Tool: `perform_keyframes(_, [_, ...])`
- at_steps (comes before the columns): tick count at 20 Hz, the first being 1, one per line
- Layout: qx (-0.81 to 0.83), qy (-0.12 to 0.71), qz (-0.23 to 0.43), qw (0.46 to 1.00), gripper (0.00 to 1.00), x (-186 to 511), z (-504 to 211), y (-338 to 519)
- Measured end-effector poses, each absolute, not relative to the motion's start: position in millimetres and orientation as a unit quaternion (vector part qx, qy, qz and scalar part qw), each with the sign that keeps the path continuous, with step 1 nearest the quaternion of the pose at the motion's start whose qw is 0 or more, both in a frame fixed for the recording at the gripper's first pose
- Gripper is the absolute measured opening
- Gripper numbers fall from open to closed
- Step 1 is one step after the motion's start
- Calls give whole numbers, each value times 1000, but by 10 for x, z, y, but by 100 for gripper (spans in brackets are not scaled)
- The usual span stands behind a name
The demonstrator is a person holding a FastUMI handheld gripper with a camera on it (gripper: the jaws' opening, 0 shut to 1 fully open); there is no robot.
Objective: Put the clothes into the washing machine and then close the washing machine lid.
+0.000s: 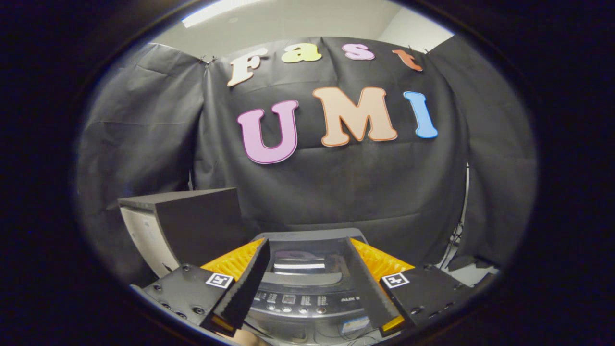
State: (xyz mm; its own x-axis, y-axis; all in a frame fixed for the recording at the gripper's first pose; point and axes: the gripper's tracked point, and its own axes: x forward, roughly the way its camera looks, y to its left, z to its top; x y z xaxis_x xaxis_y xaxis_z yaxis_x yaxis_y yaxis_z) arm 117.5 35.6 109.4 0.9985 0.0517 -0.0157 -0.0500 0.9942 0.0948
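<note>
Grey plastic and dark glass mark the washing machine (307, 288), the landmark of this figure: a small top-loading model seen from above its front edge, with its control panel (300, 300) nearest the camera. Its lid (302, 262) appears to lie flat over the tub, with pale reflections on its window; whether it is fully latched cannot be told. The gripper (307, 269) hovers above the machine's front with its jaws spread wide, one to each side of the lid, holding nothing. No clothes are visible on, beside or through the lid of the machine, so whether they already lie inside cannot be told. Left of the machine stands a dark box (192, 226) with a pale side. Behind the machine hangs the black cloth wall (360, 192). Judged from this arrangement, the task stands either at its start, before any garment is fetched, or at its end, with the lid already down. If at the start, the next move calls for locating the clothes away from the machine and raising the lid first.
</note>
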Motion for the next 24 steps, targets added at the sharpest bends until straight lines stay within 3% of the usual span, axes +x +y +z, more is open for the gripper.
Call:
perform_keyframes(8, [-16, -46, 4, 999, 96, 462, 746, 72])
perform_keyframes(16, [35, 2, 33, 999, 96, 151, 98, 106])
perform_keyframes(24, [19, 4, 50, 999, 96, 33, 71, 185])
